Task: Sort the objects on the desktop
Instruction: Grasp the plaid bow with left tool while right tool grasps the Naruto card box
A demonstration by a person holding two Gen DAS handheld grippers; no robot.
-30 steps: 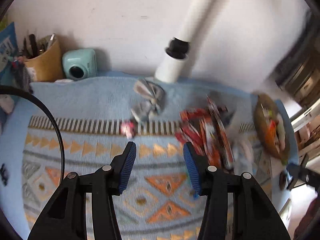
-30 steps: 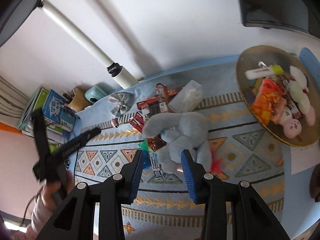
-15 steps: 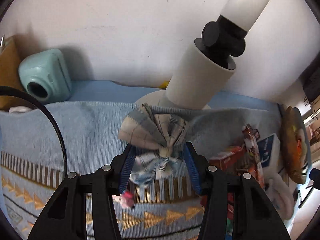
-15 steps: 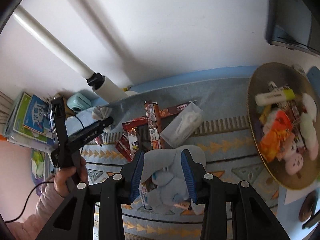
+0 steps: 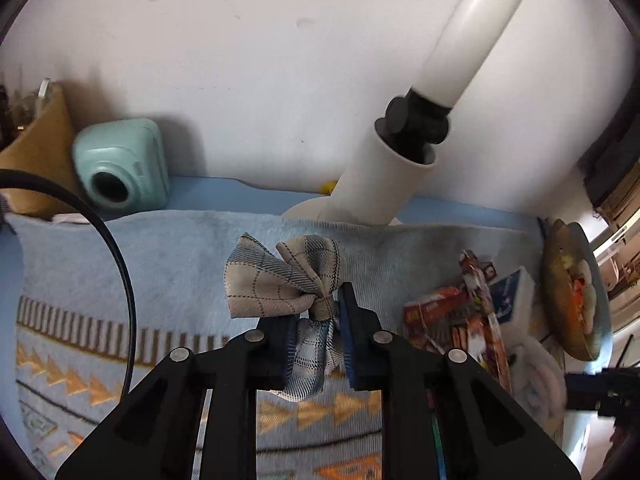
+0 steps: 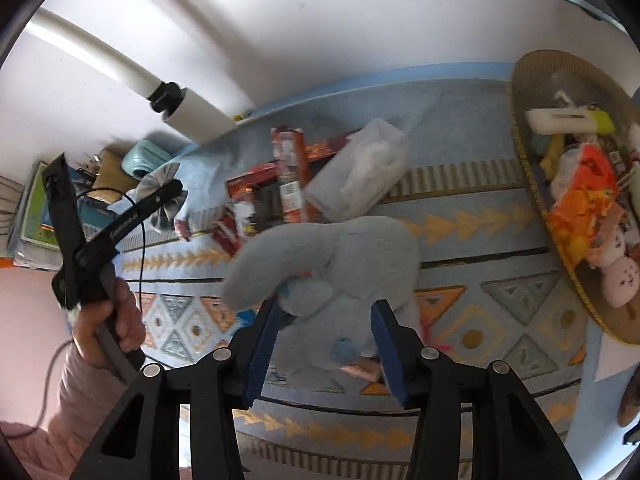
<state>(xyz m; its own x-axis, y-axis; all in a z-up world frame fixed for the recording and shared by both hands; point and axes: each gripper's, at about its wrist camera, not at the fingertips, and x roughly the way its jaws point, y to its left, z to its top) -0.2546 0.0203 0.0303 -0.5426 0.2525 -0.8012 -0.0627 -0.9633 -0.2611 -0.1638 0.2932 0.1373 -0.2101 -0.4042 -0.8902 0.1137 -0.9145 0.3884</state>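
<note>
On rug (image 5: 168, 264): left hand-held gripper (image 5: 318, 344) just clamped plaid bow (image 5: 280, 284); right hand-held gripper (image 6: 324, 344) widened, seemingly loose around plush (image 6: 344, 264).

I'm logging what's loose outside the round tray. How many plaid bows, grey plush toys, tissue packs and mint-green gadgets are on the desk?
Plaid bow: 1
Grey plush toy: 1
Tissue pack: 1
Mint-green gadget: 1
Total: 4
</note>
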